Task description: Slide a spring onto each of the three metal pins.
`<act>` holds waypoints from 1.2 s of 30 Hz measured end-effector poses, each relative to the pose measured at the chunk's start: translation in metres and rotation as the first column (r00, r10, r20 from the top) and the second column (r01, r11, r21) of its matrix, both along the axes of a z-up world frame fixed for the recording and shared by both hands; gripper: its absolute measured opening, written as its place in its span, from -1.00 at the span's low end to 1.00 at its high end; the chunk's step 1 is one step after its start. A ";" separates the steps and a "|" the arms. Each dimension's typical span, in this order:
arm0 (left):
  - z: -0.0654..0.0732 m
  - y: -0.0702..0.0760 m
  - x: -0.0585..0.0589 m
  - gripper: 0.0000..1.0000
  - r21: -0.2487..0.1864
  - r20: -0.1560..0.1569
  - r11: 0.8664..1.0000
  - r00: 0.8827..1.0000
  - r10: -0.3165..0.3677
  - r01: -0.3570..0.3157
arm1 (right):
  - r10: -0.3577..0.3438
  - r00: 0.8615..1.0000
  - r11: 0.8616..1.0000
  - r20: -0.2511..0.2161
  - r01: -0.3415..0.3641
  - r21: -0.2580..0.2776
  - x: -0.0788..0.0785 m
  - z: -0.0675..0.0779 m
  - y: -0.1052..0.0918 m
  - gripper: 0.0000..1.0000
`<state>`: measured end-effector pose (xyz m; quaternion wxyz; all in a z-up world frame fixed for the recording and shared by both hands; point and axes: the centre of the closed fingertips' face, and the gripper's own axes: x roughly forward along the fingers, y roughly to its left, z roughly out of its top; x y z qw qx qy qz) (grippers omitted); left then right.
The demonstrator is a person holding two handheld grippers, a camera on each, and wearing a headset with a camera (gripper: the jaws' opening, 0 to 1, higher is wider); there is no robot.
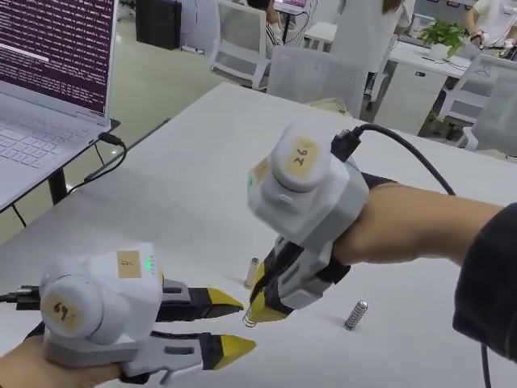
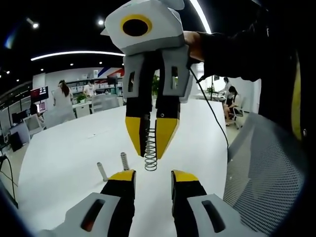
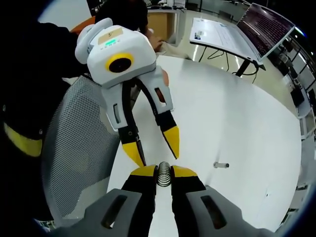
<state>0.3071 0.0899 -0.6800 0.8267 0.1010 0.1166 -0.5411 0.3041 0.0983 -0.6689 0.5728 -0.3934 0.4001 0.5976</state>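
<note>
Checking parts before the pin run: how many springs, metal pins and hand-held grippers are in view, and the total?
Springs: 2, a held spring in the right hand-held gripper and a loose spring
Pins: 1, a metal pin
Hand-held grippers: 2, the right one and the left hand-held gripper
Total: 5

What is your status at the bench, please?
Right gripper shut on spring. Left gripper open, tips near it. Bare pin and second spring on table.
</note>
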 end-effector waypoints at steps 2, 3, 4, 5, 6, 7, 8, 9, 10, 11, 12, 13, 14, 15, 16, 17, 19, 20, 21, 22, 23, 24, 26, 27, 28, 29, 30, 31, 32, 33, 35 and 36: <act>-0.001 0.003 0.002 -0.37 -0.003 -0.006 1.000 1.000 0.015 -0.015 | -0.004 1.000 1.000 0.005 0.004 0.002 0.002 0.001 -0.001 -0.84; -0.002 0.004 0.002 -0.30 -0.004 -0.009 1.000 1.000 0.020 -0.020 | -0.007 1.000 1.000 0.006 0.007 0.002 0.003 0.001 -0.001 -0.84; -0.003 0.006 0.004 -0.26 0.001 -0.007 1.000 1.000 0.029 -0.029 | -0.008 1.000 1.000 0.006 0.008 0.003 0.003 0.001 -0.001 -0.84; -0.003 0.007 0.004 -0.22 0.003 -0.006 0.999 0.999 0.032 -0.032 | -0.008 1.000 1.000 0.006 0.008 0.003 0.003 0.001 -0.001 -0.84; -0.004 0.010 0.006 -0.16 0.009 -0.006 0.999 0.999 0.045 -0.045 | -0.009 1.000 1.000 0.007 0.009 0.003 0.004 0.001 0.000 -0.84; -0.005 0.011 0.006 -0.10 0.014 -0.006 0.999 0.999 0.052 -0.052 | -0.009 1.000 1.000 0.007 0.009 0.004 0.004 0.001 0.000 -0.84; -0.006 0.013 0.008 -0.01 0.019 -0.007 0.998 0.998 0.064 -0.064 | -0.009 1.000 1.000 0.009 0.009 0.006 0.004 0.001 0.001 -0.84; -0.007 0.015 0.009 0.04 0.023 -0.007 0.997 0.997 0.070 -0.070 | -0.010 1.000 1.000 0.009 0.010 0.007 0.005 0.001 0.001 -0.84; -0.007 0.016 0.010 0.09 0.027 -0.004 0.997 0.997 0.079 -0.079 | -0.010 1.000 1.000 0.008 0.010 0.008 0.005 0.001 0.001 -0.84; -0.007 0.017 0.011 0.15 0.028 0.000 0.996 0.996 0.085 -0.085 | -0.009 1.000 1.000 0.009 0.009 0.009 0.005 0.001 0.002 -0.84; -0.007 0.019 0.012 0.19 0.032 0.002 0.995 0.996 0.094 -0.094 | -0.010 1.000 1.000 0.011 0.010 0.010 0.006 0.001 0.002 -0.84; -0.008 0.022 0.013 0.24 0.037 -0.002 0.994 0.995 0.105 -0.104 | -0.010 1.000 1.000 0.011 0.010 0.011 0.006 0.002 0.002 -0.84; -0.009 0.024 0.014 0.33 0.044 -0.005 0.992 0.993 0.115 -0.115 | -0.011 1.000 1.000 0.012 0.011 0.012 0.007 0.002 0.002 -0.84; -0.011 0.025 0.014 0.39 0.051 -0.006 0.991 0.993 0.121 -0.120 | -0.012 1.000 1.000 0.014 0.011 0.013 0.008 0.002 0.002 -0.84; -0.011 0.025 0.014 0.42 0.054 -0.008 0.991 0.993 0.121 -0.120 | -0.014 1.000 1.000 0.014 0.013 0.013 0.009 0.002 0.001 -0.84; -0.012 0.027 0.014 0.44 0.063 -0.004 0.990 0.992 0.127 -0.127 | -0.016 1.000 1.000 0.014 0.016 0.014 0.010 0.002 0.001 -0.84; -0.014 0.029 0.015 0.53 0.067 -0.003 0.988 0.990 0.138 -0.137 | -0.021 1.000 1.000 0.016 0.020 0.015 0.012 0.002 0.001 -0.84; -0.014 0.029 0.015 0.55 0.069 -0.003 0.988 0.990 0.139 -0.139 | -0.022 1.000 1.000 0.016 0.022 0.015 0.012 0.002 0.001 -0.84; -0.016 0.031 0.016 0.59 0.074 -0.004 0.986 0.989 0.148 -0.147 | -0.023 1.000 1.000 0.016 0.023 0.014 0.014 0.002 0.000 -0.84; -0.017 0.031 0.016 0.63 0.077 -0.003 0.985 0.988 0.154 -0.153 | -0.024 1.000 1.000 0.017 0.024 0.013 0.014 0.001 0.000 -0.84; -0.017 0.033 0.017 0.66 0.079 -0.002 0.984 0.987 0.163 -0.162 | -0.025 1.000 1.000 0.017 0.025 0.011 0.016 0.001 0.000 -0.84; -0.018 0.034 0.017 0.66 0.080 -0.005 0.984 0.987 0.163 -0.162 | -0.027 0.999 1.000 0.017 0.027 0.011 0.017 0.001 0.000 -0.84; -0.018 0.035 0.018 0.70 0.082 -0.003 0.982 0.985 0.170 -0.169 | -0.030 0.999 1.000 0.020 0.030 0.010 0.019 0.001 -0.001 -0.84; -0.019 0.035 0.019 0.70 0.081 -0.004 0.982 0.985 0.171 -0.170 | -0.031 0.999 0.999 0.019 0.031 0.010 0.020 0.001 -0.001 -0.84; -0.019 0.036 0.019 0.70 0.081 -0.006 0.982 0.985 0.172 -0.171 | -0.033 0.999 0.999 0.020 0.033 0.012 0.022 0.002 -0.001 -0.84; -0.020 0.037 0.020 0.70 0.083 -0.005 0.982 0.985 0.173 -0.172 | -0.035 0.999 0.999 0.022 0.035 0.012 0.023 0.002 -0.001 -0.84; -0.020 0.037 0.021 0.72 0.085 -0.003 0.981 0.984 0.177 -0.176 | -0.037 0.999 0.999 0.024 0.037 0.012 0.026 0.003 -0.001 -0.84; -0.021 0.038 0.021 0.71 0.084 -0.006 0.981 0.984 0.176 -0.174 | -0.039 0.999 0.999 0.027 0.039 0.011 0.028 0.003 -0.001 -0.84; -0.021 0.038 0.021 0.70 0.083 -0.007 0.981 0.984 0.176 -0.175 | -0.043 0.999 0.999 0.029 0.042 0.011 0.030 0.003 -0.002 -0.84; -0.021 0.039 0.022 0.72 0.085 -0.004 0.980 0.984 0.181 -0.180 | -0.047 0.998 0.999 0.031 0.046 0.009 0.033 0.004 -0.002 -0.84; -0.022 0.039 0.021 0.70 0.086 -0.006 0.981 0.984 0.178 -0.176 | -0.054 0.998 0.999 0.039 0.054 0.007 0.040 0.005 -0.003 -0.84; -0.022 0.039 0.021 0.70 0.085 -0.006 0.981 0.984 0.177 -0.176 | -0.058 0.998 0.998 0.040 0.057 0.007 0.042 0.005 -0.004 -0.84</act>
